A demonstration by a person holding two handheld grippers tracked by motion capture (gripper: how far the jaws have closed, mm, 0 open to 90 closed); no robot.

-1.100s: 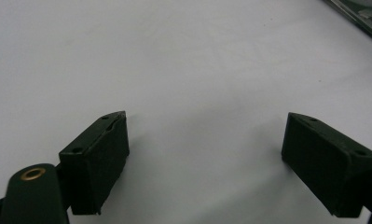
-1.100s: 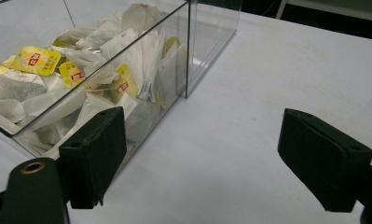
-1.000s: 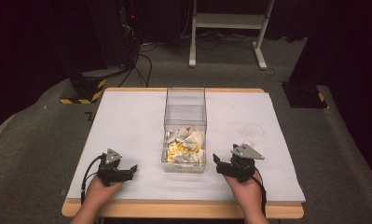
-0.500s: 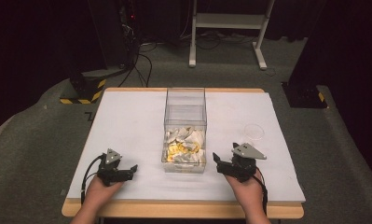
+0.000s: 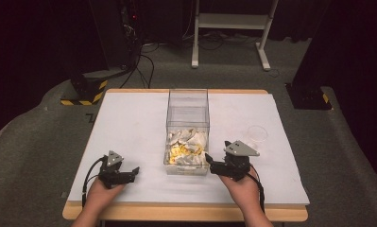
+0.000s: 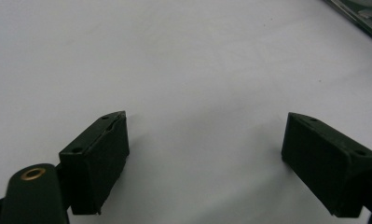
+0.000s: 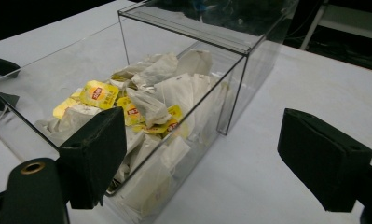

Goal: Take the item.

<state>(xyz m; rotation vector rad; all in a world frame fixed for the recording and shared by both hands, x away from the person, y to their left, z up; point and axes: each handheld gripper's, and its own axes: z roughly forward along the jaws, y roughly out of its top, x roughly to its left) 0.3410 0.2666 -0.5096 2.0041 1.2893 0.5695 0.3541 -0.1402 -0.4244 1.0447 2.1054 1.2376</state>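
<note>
A: Left gripper (image 5: 129, 173) — how is it sitting?
B: Resting low over the white table cover (image 5: 129, 123), held in the left hand (image 5: 98, 191). In the left gripper view its jaws are standing wide apart, gripping nothing; bare white surface is lying between and ahead of them.

A: And the right gripper (image 5: 213, 165)?
B: Held in the right hand (image 5: 243, 187), jaws likewise spread wide and holding nothing. It is pointing at the clear acrylic box (image 5: 188, 101), which is sitting just ahead of its tips and slightly to the side of its left jaw in the right gripper view.

A: Contents of the box?
B: Tea bags (image 7: 146, 107), white sachets with yellow tags, are lying heaped in the end nearest the right gripper. The far half is sitting under a clear lid panel (image 7: 197, 23).

A: Anything else near that gripper?
B: A small clear cup (image 5: 256, 135) is standing on the cover just beyond it, away from the box.
</note>
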